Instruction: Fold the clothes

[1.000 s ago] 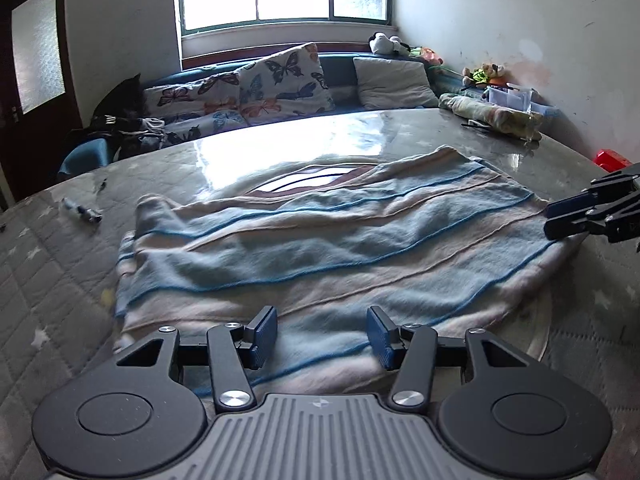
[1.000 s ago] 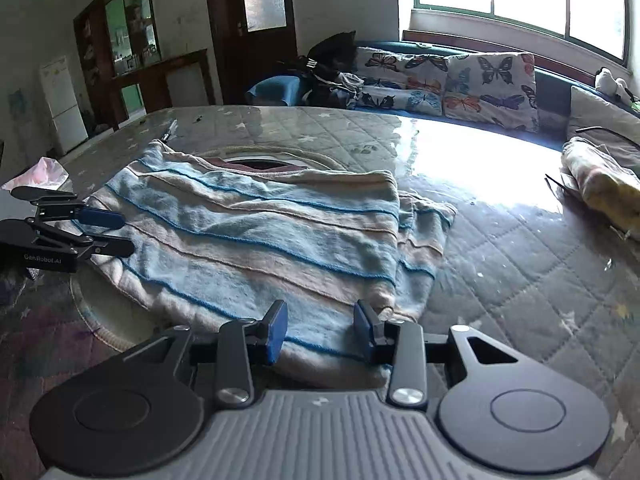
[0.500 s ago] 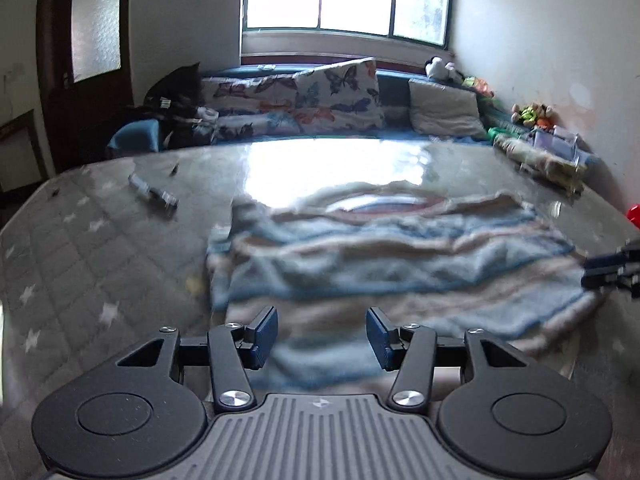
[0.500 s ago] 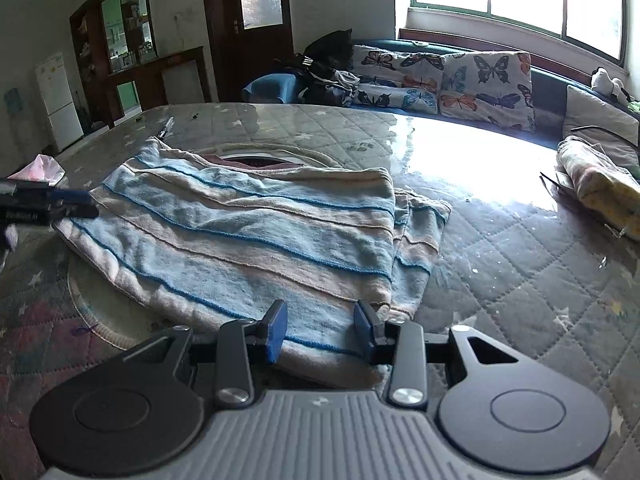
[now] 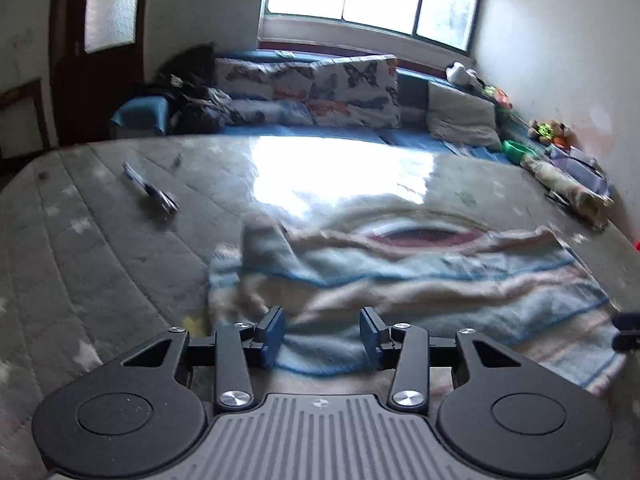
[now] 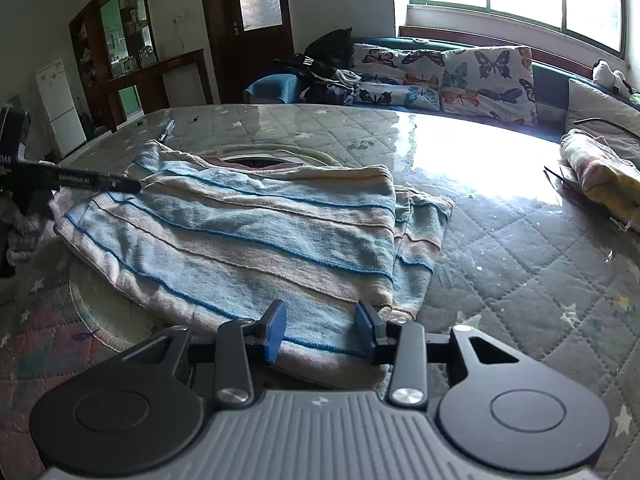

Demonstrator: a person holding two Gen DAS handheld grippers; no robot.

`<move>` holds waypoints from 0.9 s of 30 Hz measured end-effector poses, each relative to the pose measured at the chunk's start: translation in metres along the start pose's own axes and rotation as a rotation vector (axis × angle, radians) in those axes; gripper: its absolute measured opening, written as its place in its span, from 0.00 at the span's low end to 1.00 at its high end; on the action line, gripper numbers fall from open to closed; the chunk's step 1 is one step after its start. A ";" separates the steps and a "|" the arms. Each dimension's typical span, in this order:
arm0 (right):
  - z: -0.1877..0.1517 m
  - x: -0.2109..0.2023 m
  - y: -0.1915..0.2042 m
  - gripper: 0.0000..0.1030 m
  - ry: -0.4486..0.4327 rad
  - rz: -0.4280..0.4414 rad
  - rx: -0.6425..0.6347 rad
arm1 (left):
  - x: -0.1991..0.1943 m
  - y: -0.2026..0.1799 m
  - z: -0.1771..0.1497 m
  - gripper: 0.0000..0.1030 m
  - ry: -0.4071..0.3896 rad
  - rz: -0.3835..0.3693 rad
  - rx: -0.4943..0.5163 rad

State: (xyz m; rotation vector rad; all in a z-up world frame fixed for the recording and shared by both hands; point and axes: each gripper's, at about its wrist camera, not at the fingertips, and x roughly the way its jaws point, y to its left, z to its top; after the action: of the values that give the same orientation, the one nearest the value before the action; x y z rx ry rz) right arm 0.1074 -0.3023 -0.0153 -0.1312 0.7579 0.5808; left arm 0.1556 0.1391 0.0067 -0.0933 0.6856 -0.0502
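A folded light-blue and beige striped garment point(image 6: 256, 240) lies flat on the quilted table; the left wrist view shows it blurred point(image 5: 420, 280). My right gripper point(image 6: 320, 330) is open and empty, its jaws just over the garment's near edge. My left gripper point(image 5: 322, 334) is open and empty, over the garment's near left edge. The left gripper also shows from the side at the far left of the right wrist view point(image 6: 80, 182), at the garment's left end. A tip of the right gripper shows at the right edge of the left wrist view point(image 5: 628, 330).
The table point(image 6: 520, 260) has a glossy quilted cover with a round inset under the garment. A rolled cloth bundle point(image 6: 600, 176) lies at its far right. A pen-like object point(image 5: 150, 192) lies at the far left. A sofa with butterfly cushions point(image 6: 460, 76) stands behind.
My left gripper has swung left and now looks along the garment from its left end. The right gripper has edged slightly forward over the near edge. Both stay open.
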 end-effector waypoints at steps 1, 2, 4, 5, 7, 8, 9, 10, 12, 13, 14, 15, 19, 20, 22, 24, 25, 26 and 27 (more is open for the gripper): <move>0.000 0.000 0.000 0.39 -0.001 -0.001 0.000 | -0.002 -0.001 0.004 0.44 -0.011 0.018 0.006; 0.000 0.001 0.001 0.40 -0.002 -0.001 0.000 | -0.002 -0.002 0.008 0.44 -0.020 0.012 0.004; 0.000 0.001 0.001 0.41 -0.002 0.000 -0.003 | 0.002 -0.003 0.017 0.44 -0.029 -0.005 0.003; 0.000 0.001 0.001 0.42 -0.001 0.000 -0.003 | 0.005 -0.004 0.021 0.44 -0.032 -0.013 0.005; 0.000 0.001 0.001 0.42 0.000 0.000 -0.003 | 0.015 -0.004 0.026 0.44 -0.024 -0.016 0.014; 0.001 0.001 0.001 0.42 0.001 0.002 -0.002 | 0.021 -0.002 0.028 0.44 -0.014 0.000 0.017; 0.001 0.001 0.001 0.42 0.001 0.003 -0.001 | 0.027 0.001 0.029 0.44 -0.004 0.017 0.017; 0.001 0.000 0.001 0.42 0.001 0.004 -0.001 | 0.034 0.006 0.029 0.44 0.010 0.040 0.007; 0.001 0.000 0.000 0.42 0.002 0.007 0.002 | 0.043 0.021 0.027 0.44 0.034 0.079 -0.034; 0.001 0.000 0.000 0.42 0.003 0.007 0.002 | 0.044 0.027 0.026 0.45 0.033 0.086 -0.059; 0.002 0.000 0.000 0.42 0.006 0.007 0.002 | 0.042 0.031 0.027 0.45 0.034 0.083 -0.080; 0.004 0.000 0.000 0.42 0.009 0.007 0.004 | 0.038 0.033 0.028 0.44 0.025 0.079 -0.090; 0.017 -0.002 -0.001 0.42 -0.002 0.014 0.012 | 0.021 0.024 0.035 0.43 -0.022 0.089 -0.045; 0.024 -0.002 -0.001 0.42 -0.012 0.017 0.011 | 0.019 0.021 0.037 0.43 -0.024 0.086 -0.035; 0.037 0.001 -0.001 0.42 -0.030 0.021 0.005 | 0.020 0.014 0.039 0.43 -0.023 0.077 -0.017; 0.052 0.010 -0.003 0.42 -0.040 0.017 -0.005 | 0.026 0.011 0.040 0.43 -0.010 0.080 -0.006; 0.058 0.016 -0.004 0.42 -0.042 0.014 -0.004 | 0.030 0.010 0.040 0.43 -0.001 0.087 -0.004; 0.064 0.022 -0.006 0.42 -0.041 0.012 0.000 | 0.034 0.012 0.040 0.43 0.009 0.091 -0.011; 0.070 0.029 -0.008 0.41 -0.038 0.012 0.003 | 0.038 0.014 0.039 0.42 0.019 0.098 -0.018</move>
State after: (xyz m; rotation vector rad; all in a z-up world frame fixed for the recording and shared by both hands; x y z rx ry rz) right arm 0.1717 -0.2740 0.0154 -0.1122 0.7230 0.5919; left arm 0.2101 0.1525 0.0112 -0.0765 0.7091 0.0492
